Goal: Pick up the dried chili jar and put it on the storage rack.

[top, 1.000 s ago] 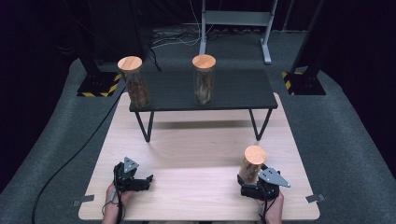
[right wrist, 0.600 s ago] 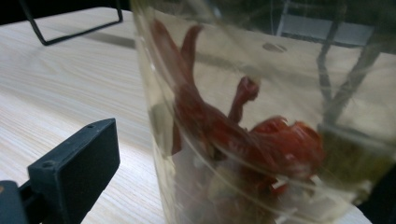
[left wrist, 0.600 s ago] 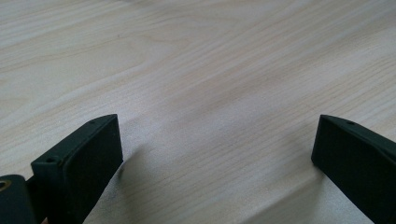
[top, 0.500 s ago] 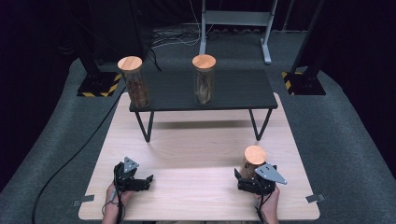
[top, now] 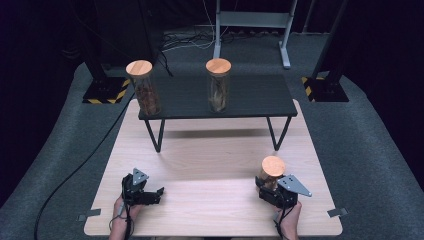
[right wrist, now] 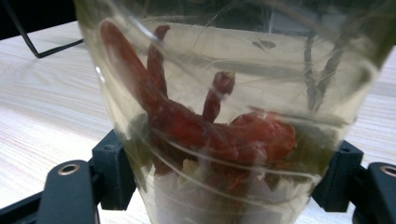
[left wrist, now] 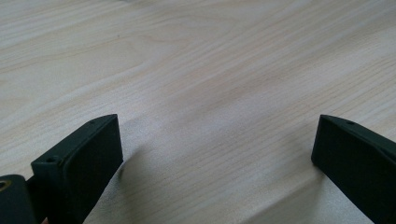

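Clamping right gripper (top: pixel 267 187) around jar (right wrist: pixel 224 116)

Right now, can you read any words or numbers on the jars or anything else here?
None: no words, numbers or brand names can be read anywhere.
The three jars have plain wooden lids and bare glass, with no labels.
The yellow and black striped bases on the floor are warning marks without lettering.
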`<state>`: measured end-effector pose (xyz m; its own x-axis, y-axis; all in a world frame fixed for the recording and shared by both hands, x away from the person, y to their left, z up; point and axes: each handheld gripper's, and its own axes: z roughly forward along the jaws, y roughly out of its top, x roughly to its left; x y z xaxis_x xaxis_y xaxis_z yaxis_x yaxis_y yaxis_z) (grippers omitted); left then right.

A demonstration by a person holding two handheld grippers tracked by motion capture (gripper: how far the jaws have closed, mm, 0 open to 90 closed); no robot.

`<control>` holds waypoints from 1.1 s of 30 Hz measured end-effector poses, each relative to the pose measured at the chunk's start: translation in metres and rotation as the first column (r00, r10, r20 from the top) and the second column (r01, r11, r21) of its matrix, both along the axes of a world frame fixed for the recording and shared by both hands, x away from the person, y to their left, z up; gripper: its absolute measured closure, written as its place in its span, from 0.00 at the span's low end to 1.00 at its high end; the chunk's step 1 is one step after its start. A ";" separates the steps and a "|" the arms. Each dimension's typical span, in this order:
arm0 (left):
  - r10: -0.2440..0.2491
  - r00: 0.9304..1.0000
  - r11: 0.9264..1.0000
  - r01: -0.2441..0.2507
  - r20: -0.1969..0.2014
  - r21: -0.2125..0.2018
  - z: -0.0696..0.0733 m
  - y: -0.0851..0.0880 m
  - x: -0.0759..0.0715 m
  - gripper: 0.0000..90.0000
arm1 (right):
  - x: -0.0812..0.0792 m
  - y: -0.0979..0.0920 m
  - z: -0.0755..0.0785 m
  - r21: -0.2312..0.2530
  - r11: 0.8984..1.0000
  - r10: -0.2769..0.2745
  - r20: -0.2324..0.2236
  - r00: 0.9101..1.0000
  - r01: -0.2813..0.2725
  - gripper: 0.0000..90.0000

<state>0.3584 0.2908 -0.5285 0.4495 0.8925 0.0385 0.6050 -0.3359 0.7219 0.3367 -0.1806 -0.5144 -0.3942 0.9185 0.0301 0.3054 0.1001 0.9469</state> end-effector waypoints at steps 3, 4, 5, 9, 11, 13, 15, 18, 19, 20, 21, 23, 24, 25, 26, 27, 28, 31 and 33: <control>0.000 1.000 1.000 0.000 0.001 0.001 0.000 0.000 0.000 0.01 | -0.001 0.000 0.000 -0.003 1.000 -0.002 0.008 1.000 0.002 0.27; 0.000 1.000 1.000 0.000 0.000 0.000 0.000 0.000 0.000 0.01 | -0.002 0.000 0.000 -0.002 1.000 -0.003 0.011 1.000 0.003 0.27; 0.000 1.000 1.000 0.000 0.000 0.000 0.000 0.000 0.000 0.01 | -0.002 0.000 0.000 -0.001 1.000 -0.003 0.009 1.000 0.003 0.27; 0.000 1.000 1.000 0.000 0.001 0.000 0.000 0.000 0.000 0.01 | -0.004 -0.003 0.001 0.014 1.000 -0.006 0.012 1.000 0.005 0.27; 0.000 1.000 1.000 0.000 0.003 0.003 0.000 0.000 0.000 0.01 | -0.005 -0.004 0.002 0.010 1.000 -0.008 0.020 1.000 0.008 0.27; 0.001 1.000 1.000 -0.001 0.002 0.002 0.000 0.000 0.000 0.01 | -0.006 -0.005 0.004 0.018 1.000 -0.008 0.020 1.000 0.008 0.27; 0.001 1.000 1.000 -0.001 0.002 0.002 0.000 0.000 0.000 0.01 | -0.007 -0.006 0.005 0.015 1.000 -0.008 0.024 1.000 0.007 0.27; 0.001 1.000 1.000 -0.001 0.004 0.004 0.000 0.000 0.000 0.01 | -0.008 -0.006 0.007 0.010 1.000 -0.007 0.025 1.000 0.007 0.27; 0.001 1.000 1.000 -0.001 0.006 0.005 0.000 -0.001 -0.001 0.01 | -0.008 -0.007 0.008 0.006 1.000 -0.007 0.025 1.000 0.007 0.27; 0.002 1.000 1.000 -0.002 0.008 0.007 0.000 -0.001 -0.001 0.01 | -0.008 -0.007 0.009 0.006 1.000 -0.007 0.023 1.000 0.007 0.27; 0.001 1.000 1.000 -0.001 0.009 0.010 0.000 -0.001 -0.001 0.01 | -0.008 -0.007 0.009 0.007 1.000 -0.008 0.023 1.000 0.007 0.27; 0.001 1.000 1.000 -0.001 0.009 0.010 0.000 -0.001 -0.001 0.01 | -0.008 -0.007 0.011 0.003 1.000 -0.009 0.023 1.000 0.009 0.27; 0.001 1.000 1.000 -0.001 0.009 0.010 0.000 -0.001 -0.001 0.01 | -0.008 -0.008 0.012 0.003 1.000 -0.010 0.025 1.000 0.009 0.27; 0.001 1.000 1.000 -0.001 0.009 0.010 0.000 -0.001 -0.001 0.01 | -0.008 -0.008 0.013 0.004 1.000 -0.010 0.026 1.000 0.010 0.27; 0.001 1.000 1.000 -0.001 0.010 0.011 0.000 -0.001 -0.001 0.01 | -0.008 -0.008 0.014 0.004 1.000 -0.011 0.026 1.000 0.011 0.27; 0.001 1.000 1.000 -0.001 0.011 0.012 0.000 -0.001 -0.001 0.01 | -0.008 -0.009 0.014 0.006 1.000 -0.013 0.026 1.000 0.013 0.27; 0.002 1.000 1.000 -0.002 0.013 0.013 0.000 -0.001 -0.001 0.01 | -0.009 -0.009 0.015 0.010 1.000 -0.014 0.024 1.000 0.014 0.27; 0.002 1.000 1.000 -0.002 0.012 0.013 0.000 -0.001 -0.001 0.01 | -0.008 -0.009 0.017 0.008 1.000 -0.012 0.024 1.000 0.012 0.27; 0.001 1.000 1.000 -0.001 0.010 0.011 0.000 -0.001 -0.001 0.01 | -0.008 -0.009 0.018 0.007 1.000 -0.010 0.022 1.000 0.009 0.27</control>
<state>0.3575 0.2899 -0.5283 0.4479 0.8926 0.0524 0.5986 -0.3429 0.7240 0.3289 -0.1894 -0.4963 -0.3861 0.9220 0.0280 0.2852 0.0904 0.9542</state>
